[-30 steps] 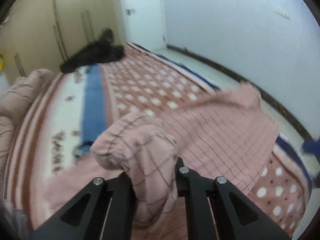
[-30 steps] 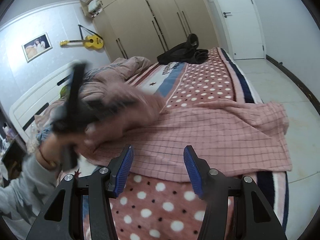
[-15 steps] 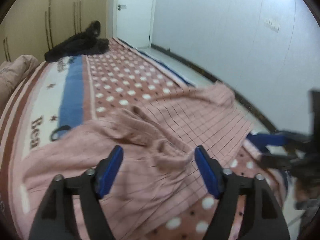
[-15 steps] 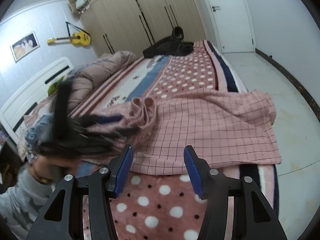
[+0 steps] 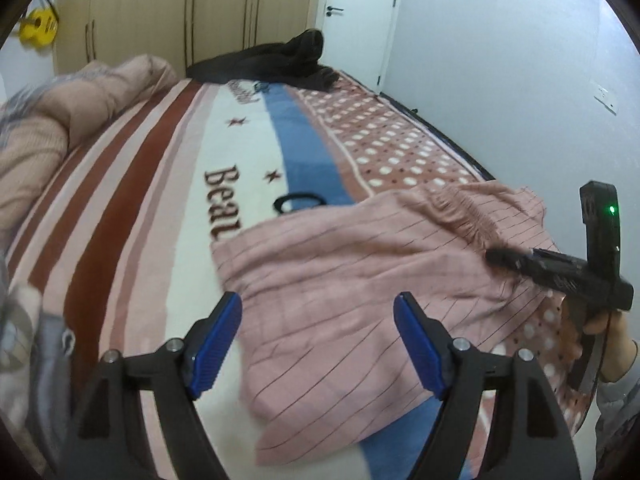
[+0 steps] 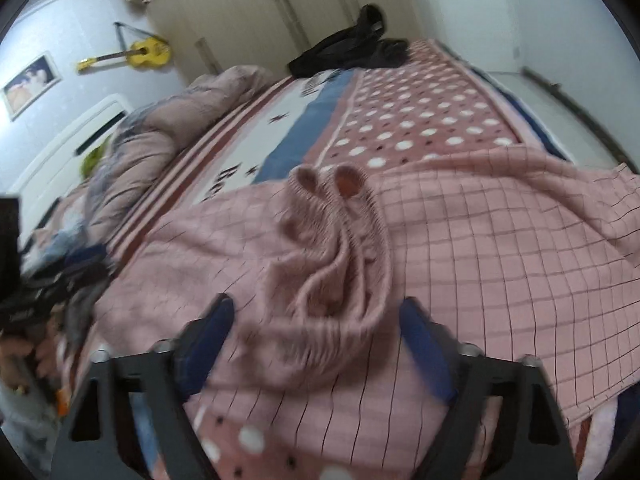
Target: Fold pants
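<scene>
The pink pants (image 5: 360,280) lie spread and bunched on the bed (image 5: 160,184), not folded yet; the left gripper (image 5: 318,344) has its fingers apart, the right gripper (image 6: 316,336) fingers closing around the bunch.

- one pair of pink checked pants (image 5: 360,280)
- two tongs: left tongs (image 5: 318,344), right tongs (image 6: 316,344)
- one yellow guitar (image 6: 140,53)
- one bed (image 5: 160,184)
- one black garment heap (image 5: 276,62)

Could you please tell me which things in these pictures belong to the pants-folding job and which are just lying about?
In the job: pink checked pants, left gripper, right gripper.

Lying about: black clothes, yellow guitar, rumpled duvet, framed picture, patterned bedspread under the pants.
</scene>
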Demonstrator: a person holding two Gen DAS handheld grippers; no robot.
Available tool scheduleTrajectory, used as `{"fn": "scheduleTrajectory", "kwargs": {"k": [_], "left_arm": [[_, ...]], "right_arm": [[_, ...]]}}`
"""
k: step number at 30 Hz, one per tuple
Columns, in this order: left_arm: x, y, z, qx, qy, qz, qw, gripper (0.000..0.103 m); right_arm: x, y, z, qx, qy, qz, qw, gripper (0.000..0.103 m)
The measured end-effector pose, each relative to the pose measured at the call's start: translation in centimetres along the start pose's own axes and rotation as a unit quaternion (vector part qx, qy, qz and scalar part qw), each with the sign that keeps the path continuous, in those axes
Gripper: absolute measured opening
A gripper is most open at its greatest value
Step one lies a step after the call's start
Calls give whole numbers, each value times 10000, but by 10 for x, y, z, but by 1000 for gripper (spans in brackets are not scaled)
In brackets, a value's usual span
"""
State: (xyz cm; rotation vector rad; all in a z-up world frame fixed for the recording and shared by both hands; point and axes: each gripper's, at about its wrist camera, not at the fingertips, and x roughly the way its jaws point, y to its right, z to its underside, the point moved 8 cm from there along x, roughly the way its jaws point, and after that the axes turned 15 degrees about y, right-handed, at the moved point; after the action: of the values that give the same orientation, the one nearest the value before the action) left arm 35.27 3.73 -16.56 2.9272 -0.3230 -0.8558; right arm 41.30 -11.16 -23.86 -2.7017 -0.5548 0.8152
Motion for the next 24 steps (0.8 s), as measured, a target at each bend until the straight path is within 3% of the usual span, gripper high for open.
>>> {"fn": "scheduleTrajectory", "kwargs": {"k": [1, 3, 6, 7, 12, 15, 16, 18, 19, 22, 24], "left_arm": [[2, -1, 5, -37, -42, 56, 10000, 75], [3, -1, 14, -76, -113, 204, 9997, 72], [8, 4, 29, -99, -304, 495, 9983, 41], [10, 6, 35, -125, -401, 568, 9975, 36], [15, 10, 59, 38, -713, 636, 9954, 35], [11, 8, 58, 148, -666, 568, 9960, 37], [6, 7, 50, 110, -580, 544, 9968, 40], [-3, 5, 31, 29, -309, 570, 9979, 49], [-7, 4, 24, 6, -188, 589, 9981, 50], [-3, 5, 0, -18, -1, 591, 9982, 50], [10, 11, -3, 28, -125, 659, 9977, 50]], "right_arm": [[0, 5, 1, 105, -63, 139, 9998, 17], [-7, 13, 2, 272, 11, 124, 9996, 12], [-29, 20, 1, 174, 200, 277, 9993, 11], [-36, 21, 3, 198, 237, 279, 9991, 11], [-41, 28, 27, 171, -72, 338, 9993, 11], [-36, 31, 33, 141, -174, 381, 9990, 18], [-37, 31, 30, 199, -163, 372, 9990, 25], [-48, 32, 14, 213, 103, 440, 9988, 39], [-53, 30, 6, 127, 255, 481, 9984, 42], [-63, 13, -22, -237, 667, 369, 9968, 42], [-57, -7, -33, -246, 667, -57, 9975, 41]]}}
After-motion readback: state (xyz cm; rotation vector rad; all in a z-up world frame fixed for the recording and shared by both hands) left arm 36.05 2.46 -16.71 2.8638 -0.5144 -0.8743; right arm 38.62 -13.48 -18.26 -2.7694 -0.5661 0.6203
